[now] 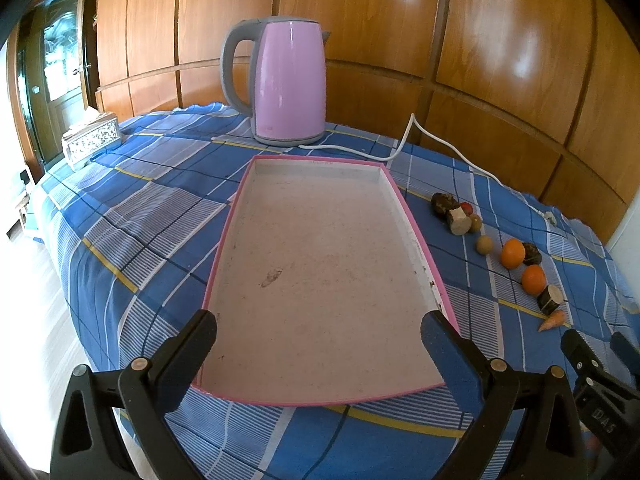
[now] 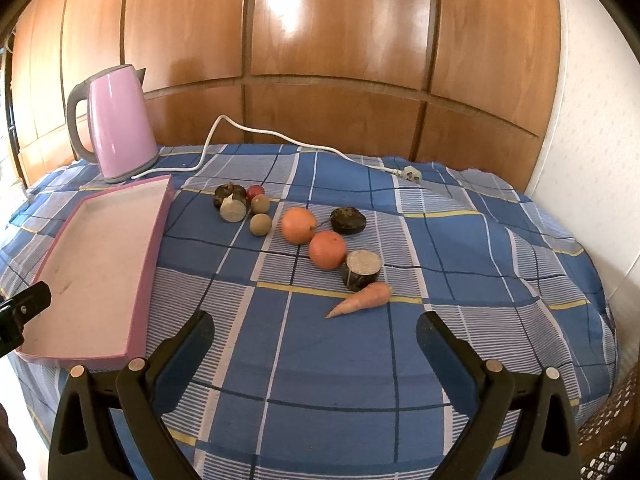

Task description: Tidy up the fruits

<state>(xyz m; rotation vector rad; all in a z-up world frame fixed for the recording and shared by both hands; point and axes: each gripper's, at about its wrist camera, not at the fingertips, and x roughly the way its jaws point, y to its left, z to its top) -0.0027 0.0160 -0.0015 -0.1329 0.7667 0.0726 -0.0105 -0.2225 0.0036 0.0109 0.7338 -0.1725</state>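
Observation:
A pink-rimmed shallow tray (image 1: 416, 220) (image 2: 150, 248) lies bare on the blue checked cloth. To its right is a loose row of produce: two oranges (image 2: 298, 225) (image 2: 327, 249), a small carrot (image 2: 360, 299), two cut dark stem pieces (image 2: 362, 270) (image 2: 234, 209), a dark fruit (image 2: 349, 220), two tan round fruits (image 2: 261, 224) and a small red one (image 2: 255, 191). My left gripper (image 1: 319, 330) hovers open over the tray's near end, holding nothing. My right gripper (image 2: 314, 330) is open just short of the carrot, also holding nothing.
A pink electric kettle (image 1: 288, 80) (image 2: 120, 124) stands behind the tray, its white cord (image 2: 280, 136) trailing right to a loose plug (image 2: 412, 174). A patterned tissue box (image 1: 91, 140) sits at the far left. Wooden wall panels close the back.

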